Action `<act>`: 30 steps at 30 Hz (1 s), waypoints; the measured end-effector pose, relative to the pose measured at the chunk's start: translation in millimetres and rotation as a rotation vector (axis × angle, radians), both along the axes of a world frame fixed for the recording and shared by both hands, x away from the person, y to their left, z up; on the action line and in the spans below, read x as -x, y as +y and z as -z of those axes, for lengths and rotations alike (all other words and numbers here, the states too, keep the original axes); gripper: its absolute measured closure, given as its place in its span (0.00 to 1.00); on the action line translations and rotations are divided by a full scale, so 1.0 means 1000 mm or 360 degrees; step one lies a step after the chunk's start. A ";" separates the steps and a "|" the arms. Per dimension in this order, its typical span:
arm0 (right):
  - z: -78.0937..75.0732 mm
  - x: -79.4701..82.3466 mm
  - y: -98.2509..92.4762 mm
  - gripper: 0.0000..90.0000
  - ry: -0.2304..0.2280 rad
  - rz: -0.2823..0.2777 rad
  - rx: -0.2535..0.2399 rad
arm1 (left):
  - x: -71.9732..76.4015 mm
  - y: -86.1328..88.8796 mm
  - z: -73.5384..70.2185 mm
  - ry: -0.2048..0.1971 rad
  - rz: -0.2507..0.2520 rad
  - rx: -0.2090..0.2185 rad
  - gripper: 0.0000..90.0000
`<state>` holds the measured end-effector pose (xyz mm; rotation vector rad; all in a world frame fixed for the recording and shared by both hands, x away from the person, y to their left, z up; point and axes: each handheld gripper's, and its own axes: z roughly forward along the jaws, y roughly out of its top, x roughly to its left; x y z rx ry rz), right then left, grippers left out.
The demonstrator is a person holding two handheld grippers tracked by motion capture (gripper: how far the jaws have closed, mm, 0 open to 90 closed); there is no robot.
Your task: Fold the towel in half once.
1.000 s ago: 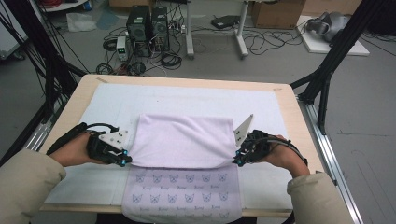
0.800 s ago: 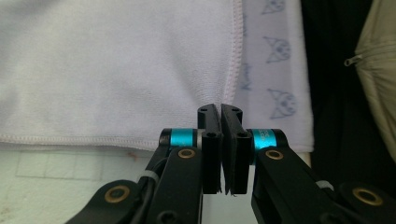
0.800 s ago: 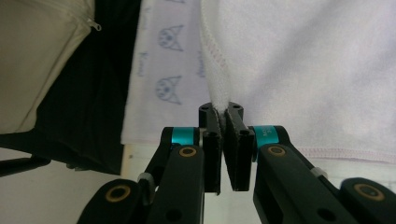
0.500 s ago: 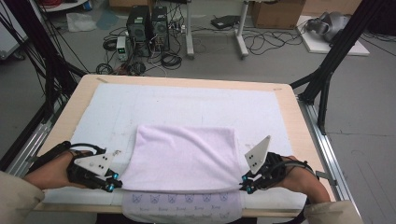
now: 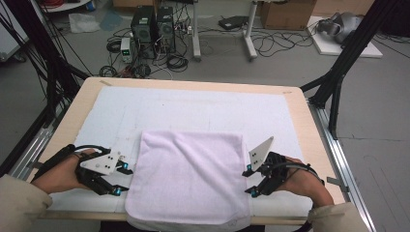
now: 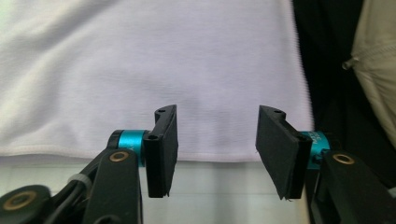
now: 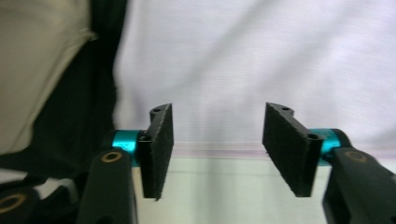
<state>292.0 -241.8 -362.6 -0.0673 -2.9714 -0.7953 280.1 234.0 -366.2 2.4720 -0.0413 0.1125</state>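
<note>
towel flat | long axis front-to-back | near edge overhangs table

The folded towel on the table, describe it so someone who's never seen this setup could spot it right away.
Start at the wooden table covered by a white mat. At its near edge, between the left gripper and right gripper, lies the towel. It is pale lilac, folded double, and overhangs the table's front edge.
</note>
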 end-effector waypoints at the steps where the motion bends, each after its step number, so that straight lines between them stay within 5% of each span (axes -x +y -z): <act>1: 0.000 -0.004 0.000 0.46 -0.0025 0.0042 0.0010 | -0.005 0.000 0.000 -0.0005 -0.0021 0.0009 0.52; 5: 0.000 -0.023 0.001 0.34 -0.0108 0.0191 -0.0001 | -0.026 -0.001 0.003 -0.0044 -0.0130 0.0028 0.49; 9: 0.000 -0.044 0.003 0.31 -0.0168 0.0333 -0.0016 | -0.048 -0.003 0.003 -0.0138 -0.0279 0.0077 0.45; 12: 0.000 -0.059 0.005 0.31 -0.0205 0.0415 -0.0002 | -0.064 -0.005 0.000 -0.0148 -0.0371 0.0112 0.45; 15: 0.002 -0.074 0.008 0.31 -0.0220 0.0489 0.0079 | -0.081 -0.007 -0.001 -0.0149 -0.0445 0.0113 0.45; 19: 0.007 -0.095 0.011 0.34 -0.0236 0.0535 0.0142 | -0.102 -0.011 0.002 -0.0134 -0.0491 0.0105 0.45; 30: 0.019 -0.142 0.021 0.54 -0.0219 0.0559 0.0285 | -0.152 -0.015 0.031 0.0050 -0.0565 -0.0025 0.47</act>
